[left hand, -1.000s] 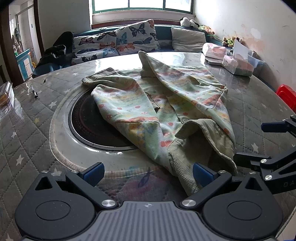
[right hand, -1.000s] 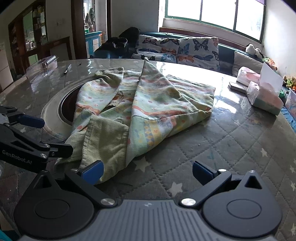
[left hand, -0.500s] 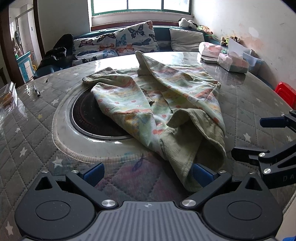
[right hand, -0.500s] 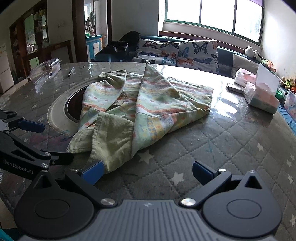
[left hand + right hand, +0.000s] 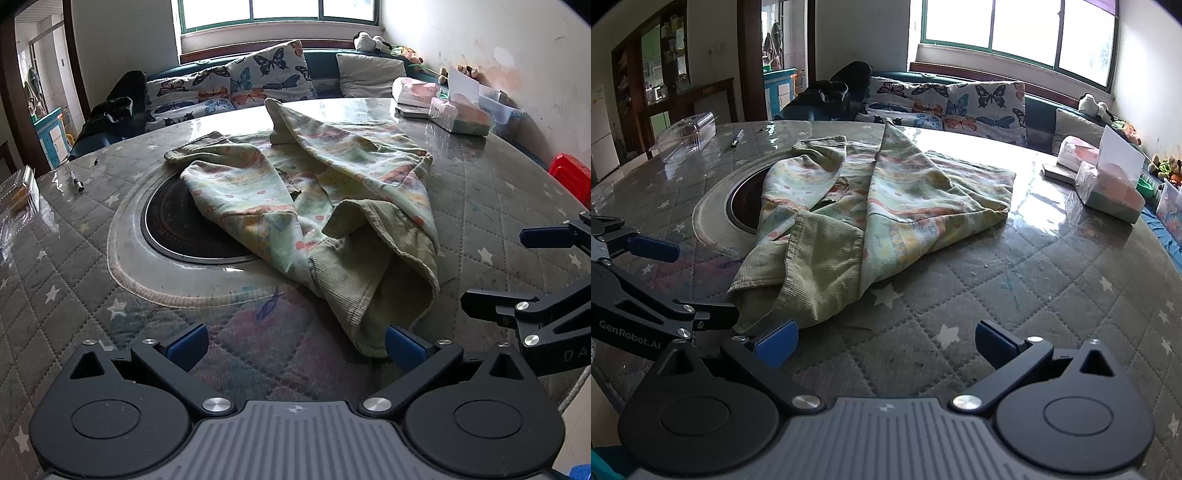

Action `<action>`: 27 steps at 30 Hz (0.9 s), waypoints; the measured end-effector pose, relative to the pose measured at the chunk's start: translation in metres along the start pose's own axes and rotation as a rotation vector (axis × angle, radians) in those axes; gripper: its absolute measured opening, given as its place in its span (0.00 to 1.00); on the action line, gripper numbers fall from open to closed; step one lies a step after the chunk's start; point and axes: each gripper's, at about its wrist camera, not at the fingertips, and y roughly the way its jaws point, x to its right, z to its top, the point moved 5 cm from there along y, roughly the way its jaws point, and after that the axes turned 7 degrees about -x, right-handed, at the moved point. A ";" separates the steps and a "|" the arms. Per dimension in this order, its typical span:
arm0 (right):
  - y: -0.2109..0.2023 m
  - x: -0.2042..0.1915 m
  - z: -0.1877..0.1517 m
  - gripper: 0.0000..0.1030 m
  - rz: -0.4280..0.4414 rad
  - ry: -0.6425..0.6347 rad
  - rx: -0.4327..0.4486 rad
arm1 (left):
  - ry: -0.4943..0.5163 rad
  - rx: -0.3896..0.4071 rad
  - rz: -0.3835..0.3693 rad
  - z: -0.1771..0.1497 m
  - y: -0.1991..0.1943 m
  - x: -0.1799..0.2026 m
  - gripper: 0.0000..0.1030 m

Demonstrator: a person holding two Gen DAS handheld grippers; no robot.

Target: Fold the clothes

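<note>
A pale green patterned garment (image 5: 332, 206) lies crumpled on the round quilted table, partly over the dark central hotplate (image 5: 177, 225). Its corduroy hem end (image 5: 362, 295) points toward me. It also shows in the right wrist view (image 5: 871, 214). My left gripper (image 5: 293, 343) is open and empty, just short of the hem, its right finger beside the hem's tip. My right gripper (image 5: 884, 341) is open and empty, with its left finger by the hem's edge. Each gripper shows at the edge of the other's view.
Tissue packs and a box (image 5: 458, 114) stand at the table's far right. A pen (image 5: 75, 181) and a clear plastic box (image 5: 687, 134) lie at the far left. A sofa with butterfly cushions (image 5: 236, 85) runs behind. A red stool (image 5: 570, 177) stands at the right.
Both grippers have drawn back toward the table's near edge, so the garment looks farther away. The garment's hem has settled flatter. Both grippers stay open.
</note>
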 end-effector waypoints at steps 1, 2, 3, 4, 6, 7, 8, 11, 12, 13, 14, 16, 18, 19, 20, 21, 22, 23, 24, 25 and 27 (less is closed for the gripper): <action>0.000 0.000 0.000 1.00 -0.001 0.000 0.000 | 0.000 0.000 0.000 0.000 0.000 0.000 1.00; 0.000 0.000 0.000 1.00 -0.002 -0.001 -0.001 | -0.001 -0.001 0.001 -0.001 0.000 0.000 1.00; 0.000 -0.001 0.001 1.00 -0.003 -0.001 -0.002 | -0.002 -0.002 0.001 -0.001 0.000 0.000 1.00; 0.000 -0.001 0.001 1.00 -0.004 -0.002 -0.001 | -0.003 -0.002 0.001 -0.001 -0.001 0.000 1.00; 0.000 -0.001 0.002 1.00 -0.006 0.004 0.003 | -0.003 -0.002 0.001 -0.001 -0.001 0.000 1.00; 0.000 0.000 0.002 1.00 -0.007 0.013 0.005 | -0.007 0.000 0.001 0.000 -0.002 0.000 1.00; 0.000 0.001 0.002 1.00 -0.006 0.018 0.004 | -0.010 0.002 0.000 0.000 -0.002 -0.001 1.00; 0.000 0.001 0.001 1.00 -0.010 0.026 0.002 | -0.014 0.002 -0.002 0.001 -0.002 -0.001 1.00; 0.000 0.001 0.001 1.00 -0.009 0.028 0.002 | -0.013 0.002 -0.002 0.001 -0.002 -0.001 1.00; 0.001 0.001 0.001 1.00 -0.007 0.031 0.001 | -0.013 0.000 -0.003 0.001 -0.002 -0.001 1.00; 0.001 0.001 0.001 1.00 -0.009 0.034 -0.001 | -0.012 -0.001 -0.004 0.001 -0.001 0.000 1.00; 0.001 0.001 0.000 1.00 -0.015 0.041 0.000 | -0.010 -0.002 -0.003 0.000 -0.001 0.001 1.00; 0.001 0.001 0.000 1.00 -0.011 0.045 -0.001 | -0.011 -0.006 -0.006 0.000 -0.001 0.001 1.00; 0.001 0.001 0.000 1.00 -0.012 0.044 -0.002 | -0.011 -0.007 -0.006 -0.001 0.000 0.001 1.00; 0.001 0.001 0.000 1.00 -0.012 0.042 -0.001 | -0.010 -0.007 -0.006 -0.001 0.000 0.001 1.00; 0.001 0.001 0.000 1.00 -0.011 0.043 -0.001 | -0.009 -0.008 -0.006 -0.001 0.000 0.002 1.00; 0.001 0.001 0.000 1.00 -0.011 0.043 -0.002 | -0.010 -0.008 -0.007 0.000 0.000 0.002 1.00; 0.001 0.001 0.001 1.00 -0.010 0.043 -0.002 | -0.009 -0.009 -0.006 0.000 0.000 0.002 1.00; 0.001 0.001 0.001 1.00 -0.011 0.042 -0.003 | -0.010 -0.008 -0.007 0.000 0.000 0.001 1.00; 0.001 0.001 0.001 1.00 -0.011 0.042 -0.002 | -0.010 -0.008 -0.007 0.000 0.000 0.001 1.00; 0.002 0.001 0.002 1.00 -0.009 0.043 -0.001 | -0.011 -0.008 -0.006 0.001 0.000 0.001 1.00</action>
